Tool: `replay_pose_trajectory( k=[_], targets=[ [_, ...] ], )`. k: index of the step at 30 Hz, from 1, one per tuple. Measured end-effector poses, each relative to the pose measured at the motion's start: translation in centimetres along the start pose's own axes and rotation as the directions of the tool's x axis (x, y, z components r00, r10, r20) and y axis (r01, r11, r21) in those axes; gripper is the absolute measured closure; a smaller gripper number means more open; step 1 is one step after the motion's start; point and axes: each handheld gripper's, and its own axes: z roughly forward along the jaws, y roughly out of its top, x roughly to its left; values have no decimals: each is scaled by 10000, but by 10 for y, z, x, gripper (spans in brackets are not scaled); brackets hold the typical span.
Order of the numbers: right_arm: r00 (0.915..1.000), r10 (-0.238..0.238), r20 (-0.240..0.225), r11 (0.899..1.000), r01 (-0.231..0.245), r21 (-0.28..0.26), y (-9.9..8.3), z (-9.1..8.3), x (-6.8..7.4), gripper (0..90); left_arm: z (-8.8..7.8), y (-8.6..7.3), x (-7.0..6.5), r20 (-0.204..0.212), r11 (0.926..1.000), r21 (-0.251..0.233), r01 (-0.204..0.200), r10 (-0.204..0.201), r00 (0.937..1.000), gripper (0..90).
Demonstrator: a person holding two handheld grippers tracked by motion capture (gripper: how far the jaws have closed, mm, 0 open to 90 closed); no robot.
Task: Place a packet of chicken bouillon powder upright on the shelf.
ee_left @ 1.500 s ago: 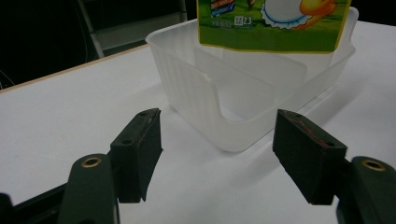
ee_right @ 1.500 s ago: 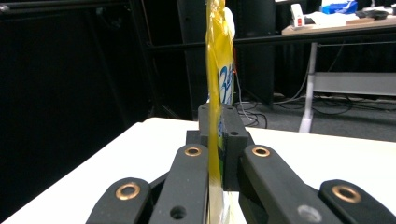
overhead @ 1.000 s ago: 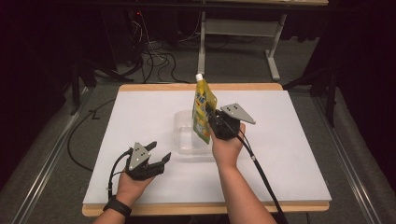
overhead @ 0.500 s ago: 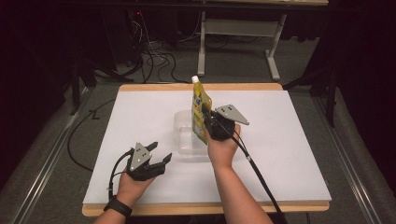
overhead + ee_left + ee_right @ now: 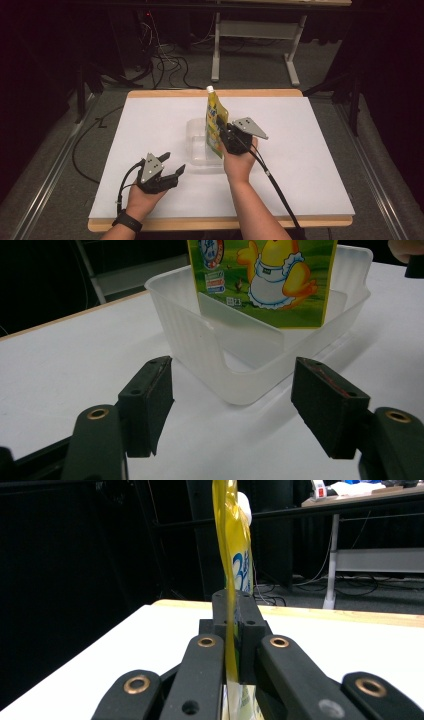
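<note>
A: On the left, what?

B: Left gripper (image 5: 172, 167), down low on the white worktop (image 5: 310, 150), near the front edge. Held in a hand with a black band on the wrist. Jaws wide apart, nothing between them. Pointing across at the clear tub (image 5: 196, 145).

A: And from the left gripper view?

B: Two black pads (image 5: 150, 400), well apart, bare white worktop (image 5: 65, 370) between them. Just past them, a corner of the clear tub (image 5: 220, 365). Not touching it. Behind that corner, the bottom of the yellow pouch (image 5: 265, 280), with a chick in a white apron on it.

A: In the middle?

B: Clear tub, sitting on the worktop. Yellow pouch (image 5: 216, 125) standing up tall, white cap at the top, bottom end down inside the tub at its right side. Cannot tell if touching the floor of the tub.

A: And on the right?

B: Right gripper (image 5: 226, 136), just to the right of the tub, grey three-cornered plate on top. Squeezed tight on the right edge of the pouch, about halfway up.

A: From the right gripper view?

B: Right gripper (image 5: 232, 625) pressed together on the thin yellow pouch (image 5: 229, 555), seen edge-on, going straight up. White cap at the top, behind the yellow. Black cable trailing back from the gripper to the front edge of the worktop.
</note>
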Motion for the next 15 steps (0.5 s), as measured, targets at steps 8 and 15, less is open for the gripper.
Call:
replay_pose_trajectory(
  k=[8,15],
  targets=[
    [9997,1,-253,10000,-2,-8,-7,0,2,900,0,0,-1,10,10000,16,-23,23,10000,336],
    [9996,89,-257,10000,-88,40,-11,0,1,900,0,-1,-1,33,10000,53,-13,13,10000,336]
  ],
)
